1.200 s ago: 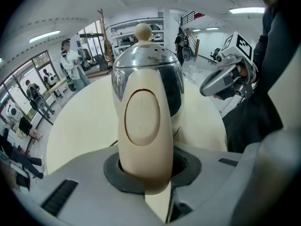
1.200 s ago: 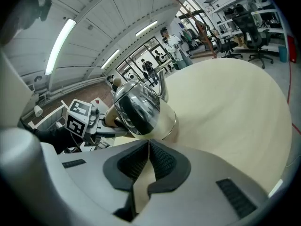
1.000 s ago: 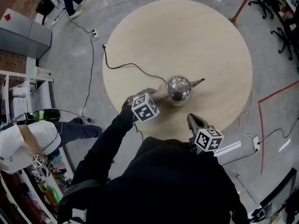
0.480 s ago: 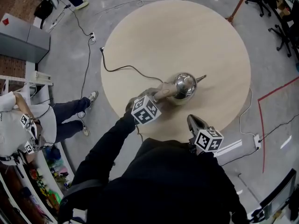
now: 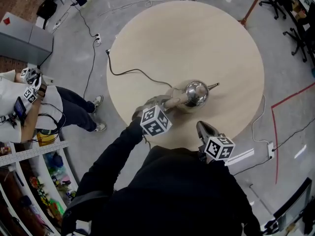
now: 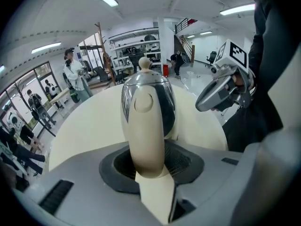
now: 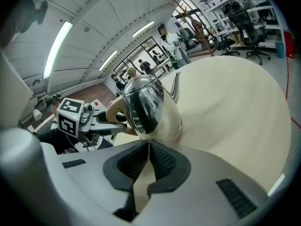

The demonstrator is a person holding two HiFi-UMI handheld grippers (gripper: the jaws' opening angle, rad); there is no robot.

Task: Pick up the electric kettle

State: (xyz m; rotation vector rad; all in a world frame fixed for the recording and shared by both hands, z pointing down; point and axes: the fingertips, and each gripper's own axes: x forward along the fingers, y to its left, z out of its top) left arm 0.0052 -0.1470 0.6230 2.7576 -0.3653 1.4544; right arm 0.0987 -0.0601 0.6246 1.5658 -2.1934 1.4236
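The chrome electric kettle [image 5: 197,92] with a thin spout stands on the round pale wooden table [image 5: 197,33], tipped a little. Its cream handle [image 5: 173,101] points toward me. My left gripper [image 5: 164,104] holds that handle [image 6: 146,126] between its pads while its jaws are opening. In the left gripper view the kettle's body [image 6: 162,98] rises just beyond the jaws. My right gripper [image 5: 203,127] hovers at the table's near edge, shut and empty, a short way right of the kettle [image 7: 150,107]. Its pads [image 7: 160,159] meet in front of the kettle's base.
A black cord [image 5: 133,73] runs from the kettle across the table and off its left edge. A person [image 5: 24,102] stands on the floor at the left. Office chairs [image 5: 295,14] are at the upper right, and a white power strip [image 5: 246,155] lies beside the table.
The kettle has shifted right and tipped, with my left gripper following it on the handle. The right gripper has stayed put. The person at the left has walked further up.
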